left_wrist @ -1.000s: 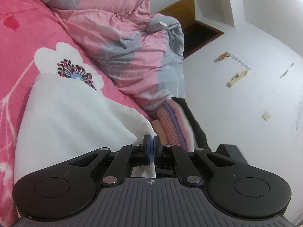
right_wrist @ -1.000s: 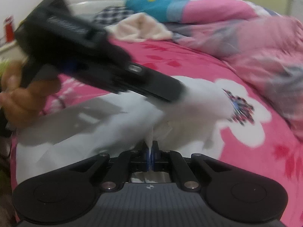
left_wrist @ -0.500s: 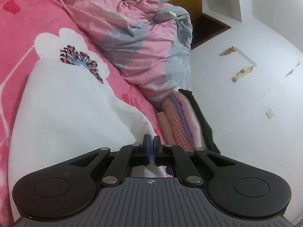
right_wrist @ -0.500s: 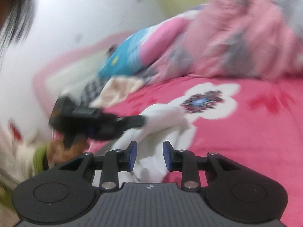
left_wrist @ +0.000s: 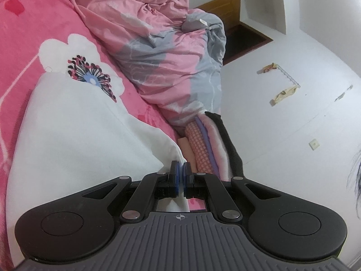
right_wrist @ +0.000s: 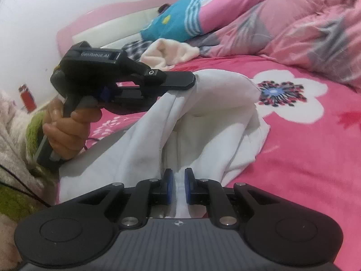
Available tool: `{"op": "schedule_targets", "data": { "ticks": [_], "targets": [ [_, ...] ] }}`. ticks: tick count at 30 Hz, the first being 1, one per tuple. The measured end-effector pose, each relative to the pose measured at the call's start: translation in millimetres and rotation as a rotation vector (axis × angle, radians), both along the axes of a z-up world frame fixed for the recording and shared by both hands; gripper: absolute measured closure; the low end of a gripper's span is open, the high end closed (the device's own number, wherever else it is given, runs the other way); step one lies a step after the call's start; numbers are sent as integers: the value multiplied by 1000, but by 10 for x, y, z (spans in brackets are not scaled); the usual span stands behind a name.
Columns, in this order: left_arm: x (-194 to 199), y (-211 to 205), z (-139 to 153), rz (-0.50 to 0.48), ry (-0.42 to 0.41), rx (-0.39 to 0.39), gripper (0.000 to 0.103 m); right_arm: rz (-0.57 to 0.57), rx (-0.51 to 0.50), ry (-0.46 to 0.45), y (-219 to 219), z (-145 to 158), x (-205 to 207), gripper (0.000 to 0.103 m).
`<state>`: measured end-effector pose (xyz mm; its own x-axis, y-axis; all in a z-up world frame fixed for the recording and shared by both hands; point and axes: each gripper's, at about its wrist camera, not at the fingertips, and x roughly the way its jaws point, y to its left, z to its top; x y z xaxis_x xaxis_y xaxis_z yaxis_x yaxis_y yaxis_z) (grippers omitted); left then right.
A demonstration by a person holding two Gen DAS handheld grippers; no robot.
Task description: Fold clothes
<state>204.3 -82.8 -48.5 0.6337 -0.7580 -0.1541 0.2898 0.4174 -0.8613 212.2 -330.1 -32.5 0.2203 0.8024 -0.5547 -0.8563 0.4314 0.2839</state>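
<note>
A white garment (left_wrist: 74,135) lies on the pink flowered bed (left_wrist: 27,22). My left gripper (left_wrist: 180,169) is shut on an edge of the white garment and holds it lifted; in the right wrist view it (right_wrist: 194,79) pinches the cloth (right_wrist: 203,117) above the bed. My right gripper (right_wrist: 178,176) is open a small gap, with a fold of the white garment lying between its pads, not clamped.
A crumpled pink and grey duvet (left_wrist: 162,52) lies along the far side of the bed. A stack of folded clothes (left_wrist: 207,144) sits at the bed's edge by the white wall. A cream garment (right_wrist: 171,52) and a blue and pink pillow (right_wrist: 180,22) lie near the headboard.
My right gripper let go of the white garment, swung away, and has come back low with its jaws around a fold. My left gripper stayed shut on the cloth and shifted slightly.
</note>
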Motion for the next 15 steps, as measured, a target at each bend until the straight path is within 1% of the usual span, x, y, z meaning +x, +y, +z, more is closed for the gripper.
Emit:
{"op": "schedule_targets", "data": {
  "ticks": [3, 5, 7, 8, 10, 11, 12, 14, 15],
  "targets": [
    [43, -32, -14, 7, 13, 14, 101, 42, 16, 58, -13, -55, 0, 92],
    [86, -99, -31, 18, 28, 88, 100, 59, 33, 99, -46, -89, -13, 91],
    [141, -175, -65, 19, 58, 160, 100, 4, 93, 119, -206, -49, -50, 90],
    [160, -197, -87, 13, 70, 173, 99, -45, 131, 119, -333, -24, -87, 90],
    [178, -231, -99, 5, 78, 199, 94, -160, 214, 124, -622, 3, -200, 89],
    [179, -240, -103, 1, 77, 207, 89, -210, 260, 131, -744, 1, -280, 89],
    [180, -249, -107, -3, 76, 215, 88, -261, 306, 139, -866, -2, -361, 89],
    [182, -260, -117, -9, 79, 230, 86, -318, 376, 161, -990, -29, -518, 88],
    [186, -264, -126, -10, 89, 240, 85, -334, 395, 170, -1002, -48, -595, 84]
  ]
}}
